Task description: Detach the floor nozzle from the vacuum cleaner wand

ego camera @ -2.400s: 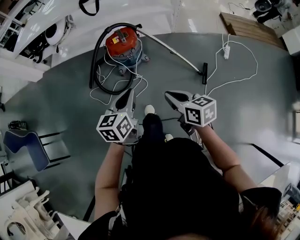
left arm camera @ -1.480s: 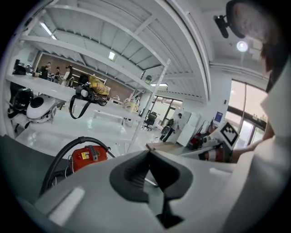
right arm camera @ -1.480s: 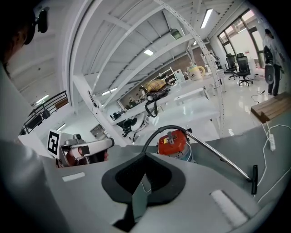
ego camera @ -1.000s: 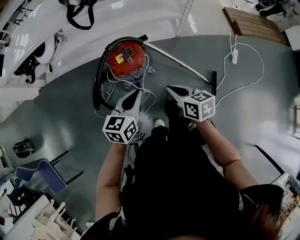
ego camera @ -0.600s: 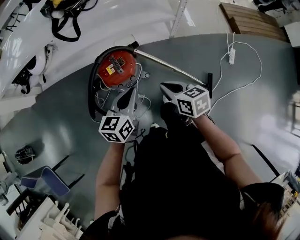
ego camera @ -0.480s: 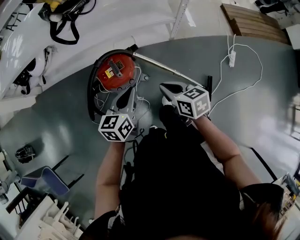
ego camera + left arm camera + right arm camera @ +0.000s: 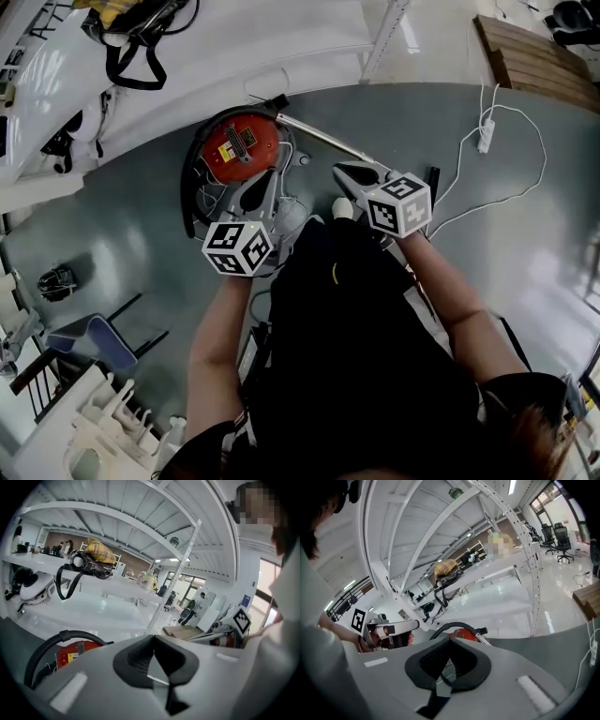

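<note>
The black floor nozzle (image 7: 433, 182) lies on the grey floor (image 7: 131, 225), a little right of centre in the head view, just beside the marker cube of the right tool (image 7: 345, 171). The metal wand (image 7: 314, 133) slants down to it from the upper middle. Its lower stretch passes behind that tool, so I can't see where it joins the nozzle. At the wand's upper end sits the red vacuum cleaner (image 7: 239, 150), left of centre, with a black hose (image 7: 187, 187) curling round its left side.

Neither tool touches any of this. The left tool (image 7: 265, 178) hangs over the vacuum cleaner's lower edge, and its own view shows its jaws pressed together on nothing, with the red body low on the left. The right tool is near the wand, and its view shows the same: jaws closed tight and empty, with the red body and hose just beyond their tips. A white shoe (image 7: 343, 208) peeps out between the two tools.

Further out, a white power strip (image 7: 486, 134) lies at the upper right with its cable (image 7: 542, 159) looping across the floor. A wooden pallet (image 7: 530, 56) sits in the top right corner. A bag (image 7: 141, 23) with black straps rests on the white shelf at the upper left, and a blue chair (image 7: 89, 337) stands at the lower left.
</note>
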Action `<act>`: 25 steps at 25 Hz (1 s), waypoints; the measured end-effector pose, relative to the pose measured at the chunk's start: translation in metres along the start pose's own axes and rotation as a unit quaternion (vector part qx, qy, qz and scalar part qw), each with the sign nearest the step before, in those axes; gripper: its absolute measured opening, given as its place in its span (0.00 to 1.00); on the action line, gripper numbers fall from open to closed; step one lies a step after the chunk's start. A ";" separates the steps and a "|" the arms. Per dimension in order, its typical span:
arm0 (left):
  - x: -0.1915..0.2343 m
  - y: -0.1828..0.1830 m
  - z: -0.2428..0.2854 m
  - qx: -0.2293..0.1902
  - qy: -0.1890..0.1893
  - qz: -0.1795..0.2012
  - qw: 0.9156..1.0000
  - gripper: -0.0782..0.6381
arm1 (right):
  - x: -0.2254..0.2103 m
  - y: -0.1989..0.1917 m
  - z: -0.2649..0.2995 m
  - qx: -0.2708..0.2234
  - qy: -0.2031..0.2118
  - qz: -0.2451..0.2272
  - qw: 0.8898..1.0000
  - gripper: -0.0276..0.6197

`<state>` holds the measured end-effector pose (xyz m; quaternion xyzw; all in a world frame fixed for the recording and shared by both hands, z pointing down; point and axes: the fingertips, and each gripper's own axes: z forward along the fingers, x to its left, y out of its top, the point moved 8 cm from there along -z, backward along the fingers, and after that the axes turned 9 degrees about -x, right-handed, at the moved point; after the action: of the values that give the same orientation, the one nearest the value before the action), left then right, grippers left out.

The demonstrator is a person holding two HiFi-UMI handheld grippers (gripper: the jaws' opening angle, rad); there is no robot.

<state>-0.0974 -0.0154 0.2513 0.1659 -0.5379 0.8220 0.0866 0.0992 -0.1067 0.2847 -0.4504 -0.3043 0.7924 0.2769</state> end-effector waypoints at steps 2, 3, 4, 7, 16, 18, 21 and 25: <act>0.003 -0.002 0.004 0.009 0.004 0.002 1.000 0.12 | -0.007 0.001 0.005 0.003 0.001 -0.006 1.000 0.03; 0.005 -0.004 0.006 0.013 0.008 0.000 1.000 0.12 | -0.010 0.001 0.008 0.005 0.001 -0.007 1.000 0.03; 0.009 -0.006 0.007 0.015 0.013 -0.004 1.000 0.12 | -0.013 -0.001 0.010 0.007 0.002 -0.004 1.000 0.03; 0.019 -0.014 0.011 0.020 0.026 -0.011 0.999 0.12 | -0.021 -0.005 0.019 0.008 0.002 0.008 1.000 0.03; 0.042 -0.012 0.047 0.020 0.025 0.008 0.999 0.12 | -0.036 -0.005 0.049 0.018 0.001 0.007 1.000 0.03; 0.052 -0.012 0.056 0.025 0.018 0.013 0.999 0.12 | -0.040 -0.005 0.060 0.019 -0.002 0.003 1.000 0.03; 0.070 -0.016 0.067 0.039 0.012 0.034 0.999 0.12 | -0.046 -0.010 0.079 0.019 -0.010 -0.001 1.000 0.03; 0.101 -0.029 0.081 0.060 0.015 0.034 0.997 0.12 | -0.052 -0.024 0.109 0.023 -0.019 -0.025 0.999 0.03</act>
<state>-0.1674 -0.0807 0.3426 0.1401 -0.4913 0.8578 0.0563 0.0301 -0.1535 0.3751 -0.4206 -0.3021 0.8007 0.3011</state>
